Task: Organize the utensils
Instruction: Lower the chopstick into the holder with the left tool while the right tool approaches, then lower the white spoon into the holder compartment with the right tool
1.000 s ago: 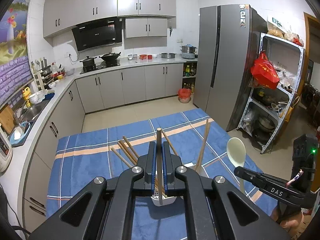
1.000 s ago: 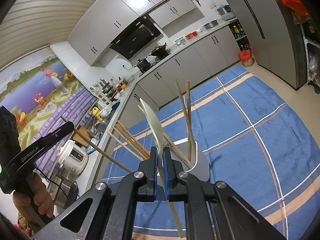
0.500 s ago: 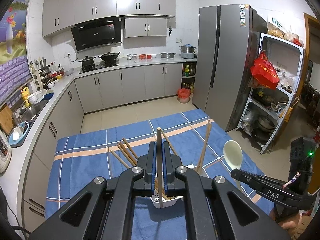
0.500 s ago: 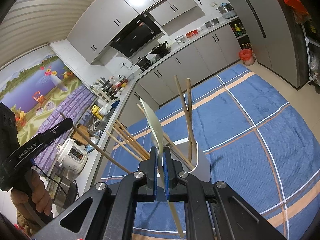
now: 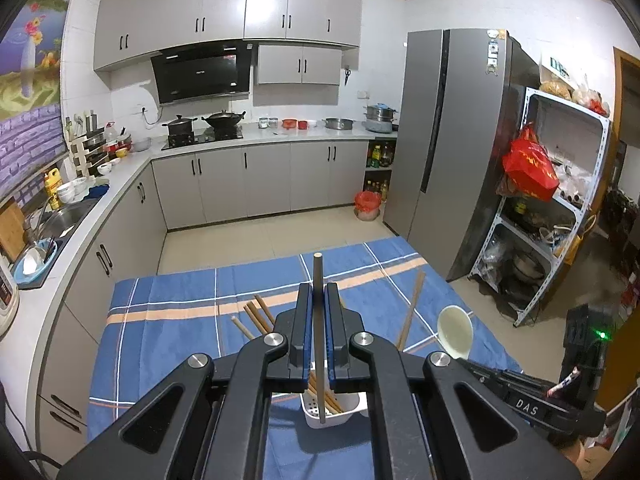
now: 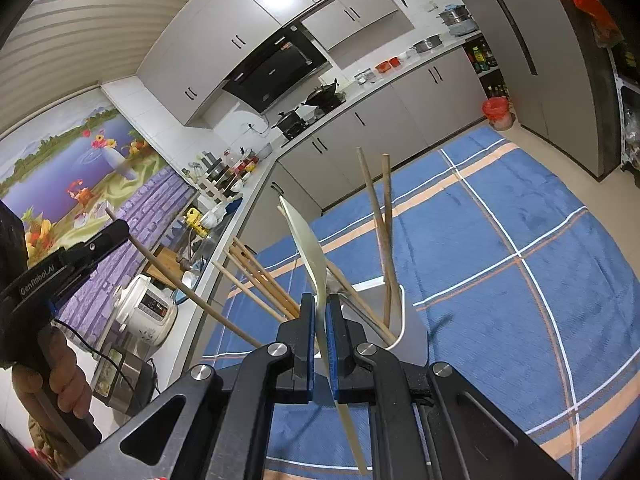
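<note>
The left claw (image 5: 318,300) grips a chopstick (image 5: 318,340) over the white holder (image 5: 334,412); the right claw (image 6: 320,308) grips a spoon (image 6: 308,248).

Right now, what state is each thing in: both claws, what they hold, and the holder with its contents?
Left claw: shut on the chopstick.
Chopstick: clamped, lower end down in the utensil holder.
Right claw: shut on the spoon.
Spoon: clamped by its handle, bowl up, held beside the holder.
Utensil holder: upright on the blue tablecloth.
Other chopsticks: standing in the holder, leaning outward.
</note>
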A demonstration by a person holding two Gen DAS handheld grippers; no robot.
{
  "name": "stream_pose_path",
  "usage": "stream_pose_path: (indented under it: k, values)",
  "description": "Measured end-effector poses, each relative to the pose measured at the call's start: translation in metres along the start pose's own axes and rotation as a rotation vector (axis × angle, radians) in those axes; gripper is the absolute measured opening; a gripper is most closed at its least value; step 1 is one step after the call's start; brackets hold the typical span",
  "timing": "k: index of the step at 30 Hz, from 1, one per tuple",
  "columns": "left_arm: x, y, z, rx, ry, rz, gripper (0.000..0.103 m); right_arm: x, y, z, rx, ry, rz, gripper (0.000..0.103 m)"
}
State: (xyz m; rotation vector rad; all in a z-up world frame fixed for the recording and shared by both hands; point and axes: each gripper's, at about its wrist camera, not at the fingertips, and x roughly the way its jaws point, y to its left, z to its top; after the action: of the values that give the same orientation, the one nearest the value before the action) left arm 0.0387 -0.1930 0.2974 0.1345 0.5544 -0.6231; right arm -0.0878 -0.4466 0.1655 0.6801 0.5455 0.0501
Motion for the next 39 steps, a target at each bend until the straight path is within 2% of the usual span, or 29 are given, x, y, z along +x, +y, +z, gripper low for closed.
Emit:
stream_pose_path:
  k: [9, 17, 28, 39]
  values:
    - [0.009, 0.003, 0.006, -0.016, -0.001, -0.005, 0.005, 0.017, 0.001, 0.005, -0.007, 0.01, 0.011, 0.006]
    - [0.04, 0.002, -0.007, -0.024, 0.07, -0.011, 0.005, 0.032, 0.006, 0.017, -0.027, 0.001, 0.02, 0.006]
    - [0.072, 0.013, -0.027, -0.086, 0.135, -0.028, 0.005, 0.048, 0.02, 0.024, -0.176, 0.074, -0.069, 0.006]
    - [0.086, 0.016, -0.041, -0.1, 0.17, -0.032, 0.005, 0.05, 0.028, 0.017, -0.235, 0.103, -0.111, 0.006]
